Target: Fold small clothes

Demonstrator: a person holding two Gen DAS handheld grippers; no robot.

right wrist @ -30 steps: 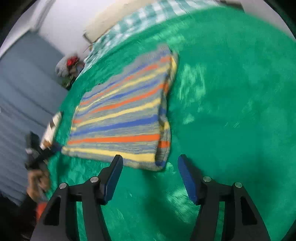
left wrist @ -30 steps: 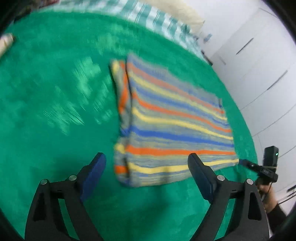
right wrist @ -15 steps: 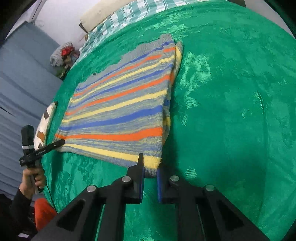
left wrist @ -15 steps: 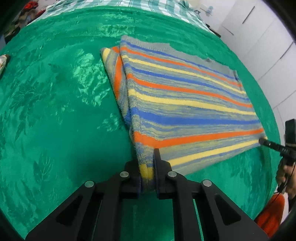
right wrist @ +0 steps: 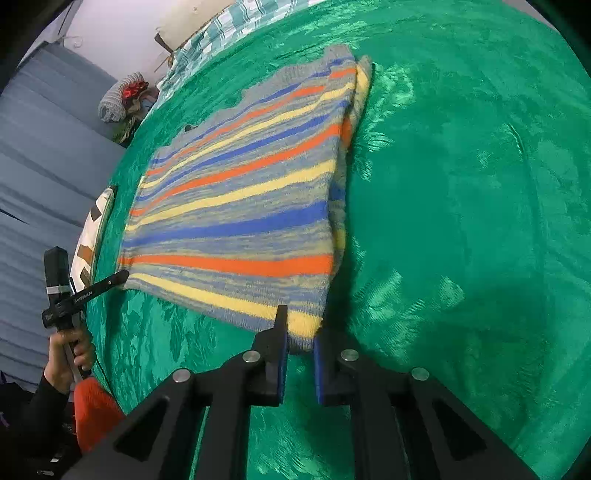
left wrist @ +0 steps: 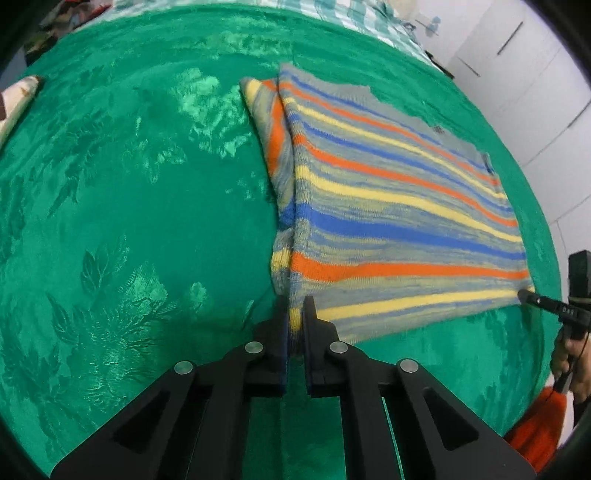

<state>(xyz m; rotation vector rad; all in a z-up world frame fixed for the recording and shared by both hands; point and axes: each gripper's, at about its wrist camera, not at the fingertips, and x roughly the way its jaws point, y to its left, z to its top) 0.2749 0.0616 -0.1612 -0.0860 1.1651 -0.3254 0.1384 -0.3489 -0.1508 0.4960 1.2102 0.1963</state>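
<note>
1. Nearest to me, my left gripper [left wrist: 294,314] is clenched on the near left corner of the striped sweater [left wrist: 388,206], its two fingers pinching the yellow hem band between them.
2. My right gripper [right wrist: 300,328] is clamped on the other near corner of the same hem, the yellow and grey edge caught between its blue pads [right wrist: 282,354].
3. In the left wrist view my right gripper shows as a thin black tip touching the far end of the hem, with my hand [left wrist: 572,354] behind it.
4. In the right wrist view my left gripper shows the same way, its tip touching the hem's opposite corner, my left hand [right wrist: 68,350] wrapped round the handle.
5. The sweater lies on the green blanket [left wrist: 129,221] covering the bed, its stripes of orange, yellow, blue and grey running side to side. It is folded, with a narrower layer sticking out along one side edge.
6. Something orange-red [right wrist: 94,410] sits low beside my left hand; I cannot tell what it is.
7. A patterned cushion [right wrist: 94,229] lies at the blanket's edge beyond my left hand.
8. Farther off, a teal checked sheet [right wrist: 221,29] shows past the blanket.
9. White cupboard doors [left wrist: 517,66] stand beyond the bed, and a bundle of clothes [right wrist: 123,96] sits by the blue-grey curtain [right wrist: 40,147]. I see no containers.
</note>
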